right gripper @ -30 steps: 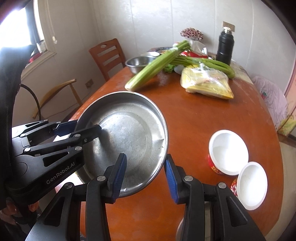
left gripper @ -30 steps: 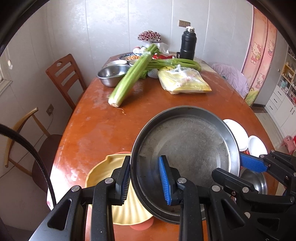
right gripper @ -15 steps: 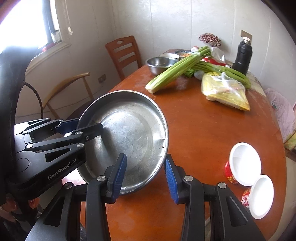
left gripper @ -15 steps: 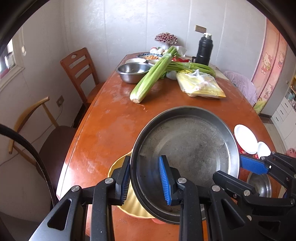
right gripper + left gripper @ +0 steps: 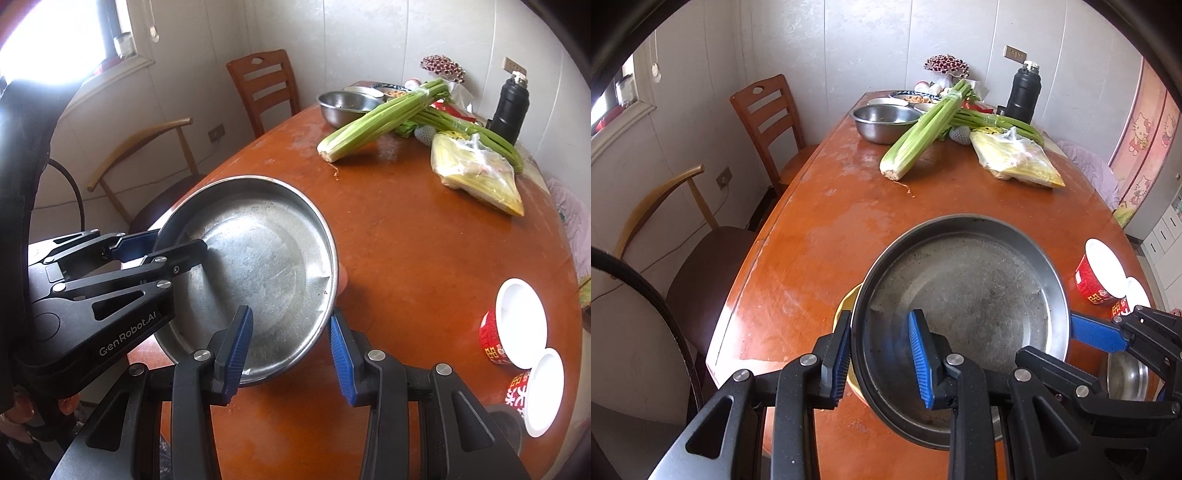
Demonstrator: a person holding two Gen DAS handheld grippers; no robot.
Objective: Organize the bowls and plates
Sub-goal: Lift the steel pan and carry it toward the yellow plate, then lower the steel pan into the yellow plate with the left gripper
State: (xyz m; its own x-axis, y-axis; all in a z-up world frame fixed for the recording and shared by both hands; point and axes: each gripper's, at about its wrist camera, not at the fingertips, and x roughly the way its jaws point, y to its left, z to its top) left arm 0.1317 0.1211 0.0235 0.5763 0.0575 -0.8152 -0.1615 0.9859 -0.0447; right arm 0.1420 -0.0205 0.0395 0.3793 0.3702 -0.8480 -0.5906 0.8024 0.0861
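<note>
Both tools grip one wide steel plate (image 5: 964, 306) above the near end of the table (image 5: 820, 236): the left tool (image 5: 881, 363) is clamped on its rim at 7 o'clock, the right tool (image 5: 291, 350) on the opposite rim. A yellow plate (image 5: 844, 310) (mostly hidden) lies under it. Two red cups (image 5: 517, 332) stand at 3 o'clock on the table, celery (image 5: 923, 129) at 12.
</note>
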